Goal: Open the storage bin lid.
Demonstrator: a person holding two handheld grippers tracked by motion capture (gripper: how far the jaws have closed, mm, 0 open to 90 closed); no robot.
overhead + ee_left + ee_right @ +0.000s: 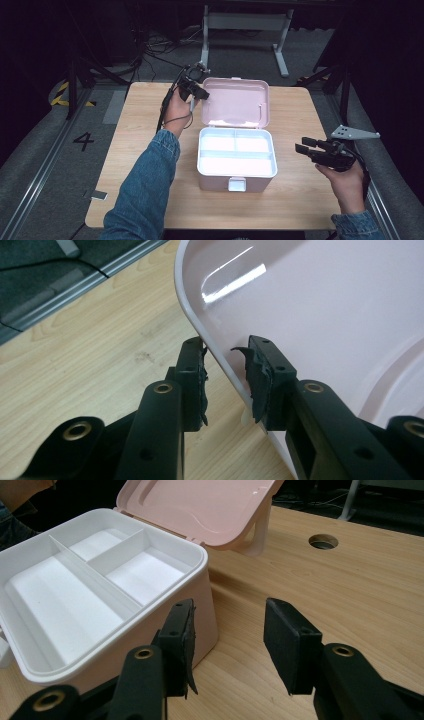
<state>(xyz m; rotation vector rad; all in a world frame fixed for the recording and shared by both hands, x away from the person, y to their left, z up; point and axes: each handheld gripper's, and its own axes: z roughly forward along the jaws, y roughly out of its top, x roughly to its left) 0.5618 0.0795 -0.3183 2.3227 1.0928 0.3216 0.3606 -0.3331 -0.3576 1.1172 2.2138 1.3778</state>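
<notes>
Box (235,165) sits open on the worktop (140,140); left tongs (227,382) straddle its raised lid's (237,102) edge, unclenched; right tongs (227,645) gape beside its right wall.

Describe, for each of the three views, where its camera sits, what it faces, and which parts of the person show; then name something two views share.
High view: above the person's side, looking forward and down on the wooden table; both forearms, left tool, right tool.
Left gripper view: on the left tool, facing the pink lid, whose rim runs between its jaws.
Right gripper view: on the right tool, facing the white tray of the open box.
Shared: all three show the lid.
</notes>
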